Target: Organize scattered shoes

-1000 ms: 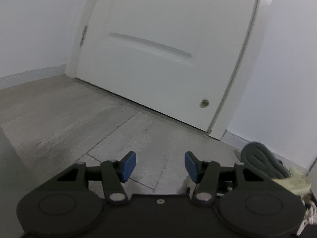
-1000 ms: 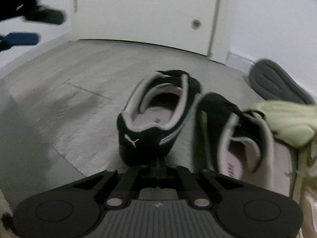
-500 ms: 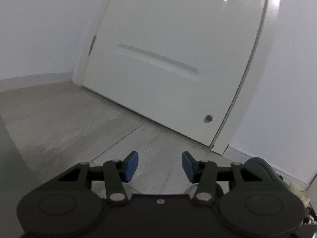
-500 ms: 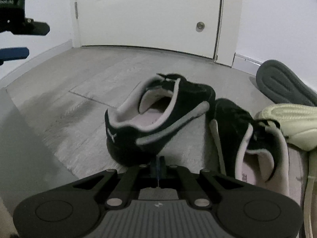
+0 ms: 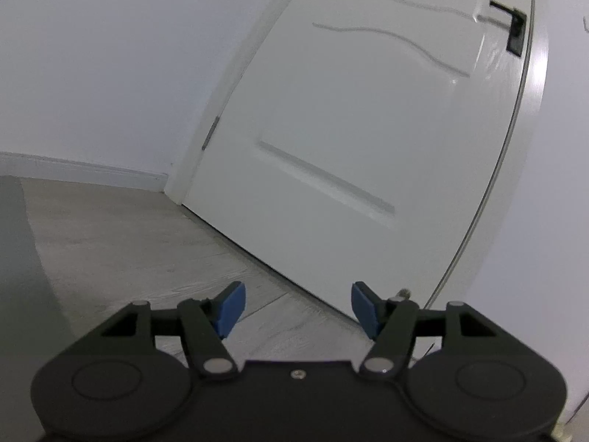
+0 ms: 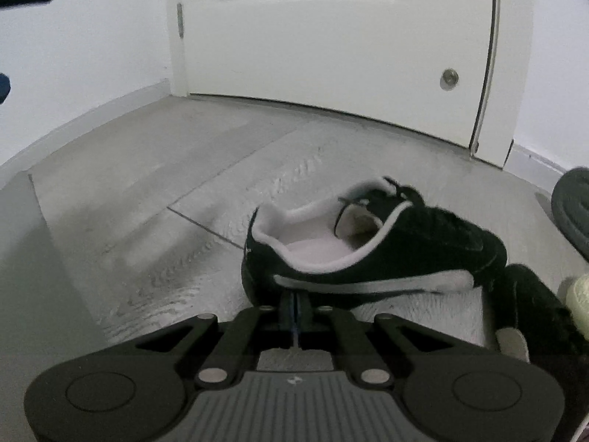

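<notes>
R gripper, jaws pinched together and holding nothing, is backing off the black sneaker I'm leaving turned side-on on the floor before the door, while L gripper is spreading empty, so pairing's next imo.

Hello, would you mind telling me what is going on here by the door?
A person is tidying scattered shoes on the floor near a white door, one tool per hand. The right tool is shut with nothing visibly held, pointing at a black sneaker. The left tool is open and empty, its jaws just opening, facing the door.
</notes>
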Available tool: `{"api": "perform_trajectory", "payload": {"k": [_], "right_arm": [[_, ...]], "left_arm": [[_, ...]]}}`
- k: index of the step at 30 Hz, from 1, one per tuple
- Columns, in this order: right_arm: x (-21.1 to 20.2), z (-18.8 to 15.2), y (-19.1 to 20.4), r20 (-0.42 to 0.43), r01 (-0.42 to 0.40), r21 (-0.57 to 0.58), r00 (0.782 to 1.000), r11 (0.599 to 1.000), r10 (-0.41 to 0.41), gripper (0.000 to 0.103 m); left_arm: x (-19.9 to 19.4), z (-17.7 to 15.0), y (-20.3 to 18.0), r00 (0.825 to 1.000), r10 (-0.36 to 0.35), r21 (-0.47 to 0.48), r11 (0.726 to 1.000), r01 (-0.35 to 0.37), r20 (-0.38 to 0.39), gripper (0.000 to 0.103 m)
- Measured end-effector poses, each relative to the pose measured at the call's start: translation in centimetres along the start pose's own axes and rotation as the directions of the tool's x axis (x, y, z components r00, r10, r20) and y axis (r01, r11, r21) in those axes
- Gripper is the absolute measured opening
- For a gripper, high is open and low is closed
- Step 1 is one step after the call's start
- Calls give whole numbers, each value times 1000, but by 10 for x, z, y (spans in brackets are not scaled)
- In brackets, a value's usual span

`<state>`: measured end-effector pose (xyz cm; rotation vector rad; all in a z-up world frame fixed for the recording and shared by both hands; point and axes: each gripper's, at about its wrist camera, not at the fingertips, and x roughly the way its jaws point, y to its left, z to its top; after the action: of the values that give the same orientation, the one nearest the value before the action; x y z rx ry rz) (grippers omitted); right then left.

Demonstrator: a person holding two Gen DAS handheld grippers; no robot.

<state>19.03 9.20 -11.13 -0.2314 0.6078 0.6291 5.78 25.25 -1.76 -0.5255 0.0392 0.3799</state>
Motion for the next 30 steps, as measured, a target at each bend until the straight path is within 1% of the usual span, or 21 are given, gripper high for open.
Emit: {"api": "perform_trajectory", "payload": {"k": [1, 3, 5, 7, 9, 11, 14, 16, 17, 18, 19, 20, 22, 24, 26, 27, 28, 30], "right_arm": [[-1, -1, -1, -1, 4, -6, 1000, 1000, -4, 5], [-4, -8, -9, -16, 39, -53, 999, 998, -40, 6], [3, -12, -18, -46, 64, -82, 997, 995, -68, 6], [7, -10, -20, -44, 63, -74, 997, 995, -66, 6], [15, 0, -18, -30, 61, -73, 998, 995, -63, 6], [24, 8, -11, -28, 60, -91, 998, 994, -63, 6], [40, 22, 0, -20, 32, -121, 999, 992, -35, 6], [51, 30, 7, -22, 6, -146, 1000, 989, -9, 7], [54, 36, 8, -27, -25, -143, 999, 989, 22, 8], [55, 42, 8, -31, -58, -139, 998, 989, 54, 13], [49, 46, 3, -27, -100, -115, 995, 988, 98, 23], [42, 49, -1, -20, -140, -93, 990, 986, 139, 31], [29, 49, -7, 14, -166, -105, 986, 980, 169, 77], [2, 43, -21, 105, -153, -186, 979, 971, 174, 93], [-3, 42, -33, 118, -107, -250, 983, 962, 139, 93], [4, 43, -42, 82, -62, -299, 993, 952, 90, 93], [9, 44, -46, 62, -46, -319, 996, 947, 69, 93], [31, 51, -63, -17, -43, -361, 999, 932, 39, 93]], "left_arm": [[-1, 1, 1, 1000, -11, -21, 1000, 11, 13, 65], [-5, 2, 2, 1000, -22, -46, 999, 23, 22, 66], [-5, 2, 5, 1000, -18, -65, 998, 20, 26, 67], [1, 2, 10, 1000, -14, -86, 996, 15, 16, 67], [1, 1, 11, 1000, -13, -95, 995, 14, 9, 67], [2, 0, 13, 1000, -29, -113, 993, 29, -5, 67], [6, -2, 15, 998, -53, -130, 990, 49, -31, 67], [12, -4, 16, 997, -58, -132, 990, 50, -54, 67], [14, -5, 16, 996, -60, -130, 990, 51, -65, 67], [16, -6, 15, 995, -62, -128, 990, 52, -73, 67], [17, -7, 15, 995, -65, -124, 991, 55, -78, 67], [18, -8, 14, 994, -69, -122, 991, 59, -80, 67], [17, -9, 13, 994, -80, -122, 990, 70, -79, 67], [15, -9, 11, 993, -90, -123, 989, 81, -72, 67], [16, -10, 9, 993, -99, -115, 989, 91, -66, 69], [17, -11, 9, 993, -100, -110, 990, 92, -69, 69], [18, -12, 9, 992, -100, -101, 991, 92, -74, 69], [19, -13, 8, 992, -101, -94, 991, 94, -80, 69]]}}
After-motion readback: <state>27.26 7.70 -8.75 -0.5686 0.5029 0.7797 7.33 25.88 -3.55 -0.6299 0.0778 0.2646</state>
